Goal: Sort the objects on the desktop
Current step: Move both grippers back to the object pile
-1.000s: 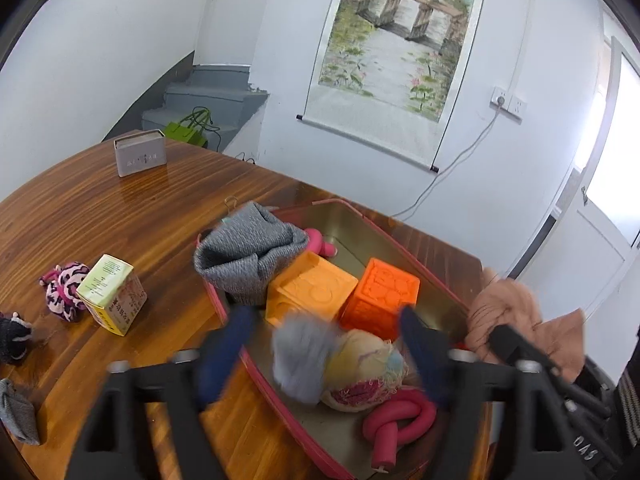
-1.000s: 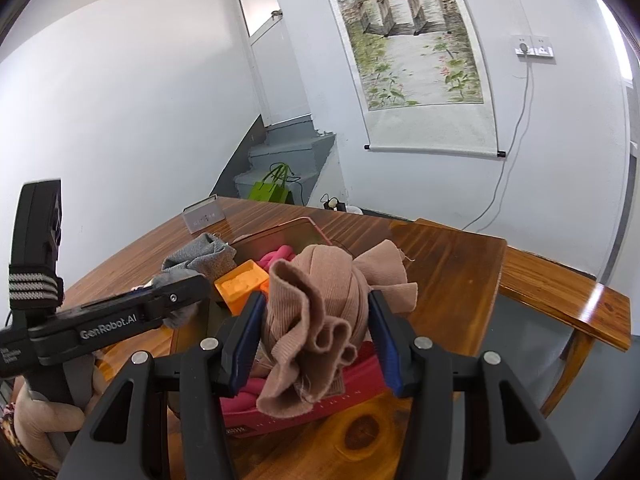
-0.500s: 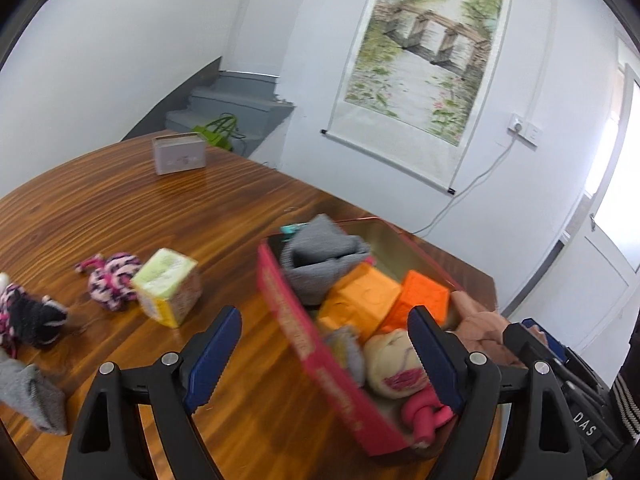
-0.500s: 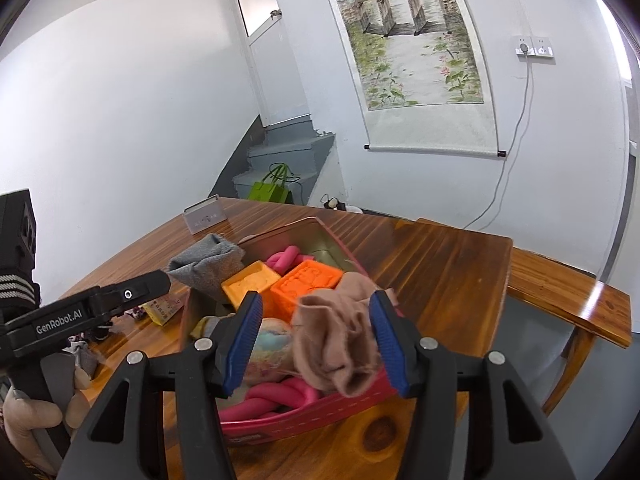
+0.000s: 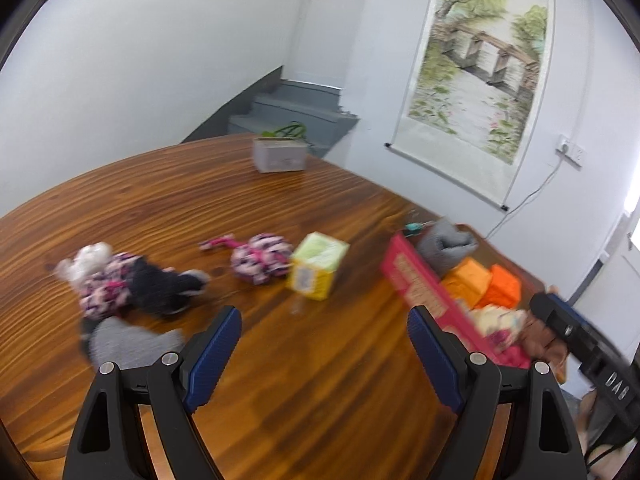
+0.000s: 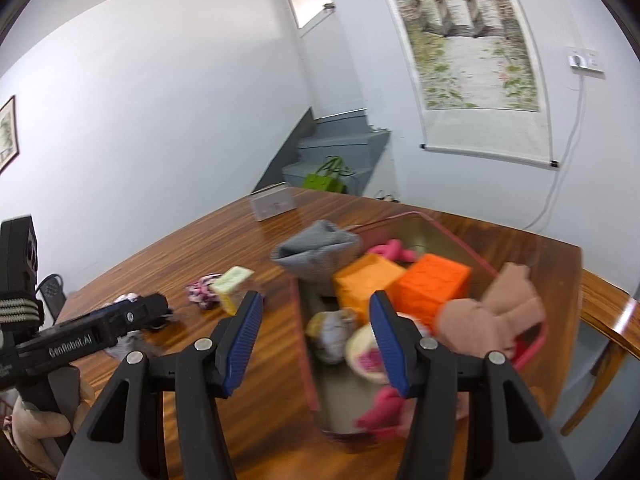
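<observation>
A pink tin box (image 6: 303, 344) on the wooden table holds two orange blocks (image 6: 432, 284), a grey sock (image 6: 316, 248), round soft toys and a pink rope toy. A tan sock (image 6: 496, 308) lies draped over its right rim. My right gripper (image 6: 316, 312) hangs open and empty over the box's left wall. My left gripper (image 5: 324, 332) is open and empty above bare table, left of the box (image 5: 416, 284). Beyond it lie a green-yellow carton (image 5: 316, 264), a pink-white sock bundle (image 5: 260, 256), a dark and pink sock pile (image 5: 132, 284) and a grey sock (image 5: 128, 344).
A small grey-white box (image 5: 280, 154) stands at the table's far edge. A wooden bench (image 6: 608, 316) runs along the right side of the table. A hand (image 6: 36, 420) holds the left gripper's body at the lower left of the right wrist view.
The right gripper let go of the tan sock, which now lies on the box's rim. Both grippers swung left; the left one went from over the box to over the table.
</observation>
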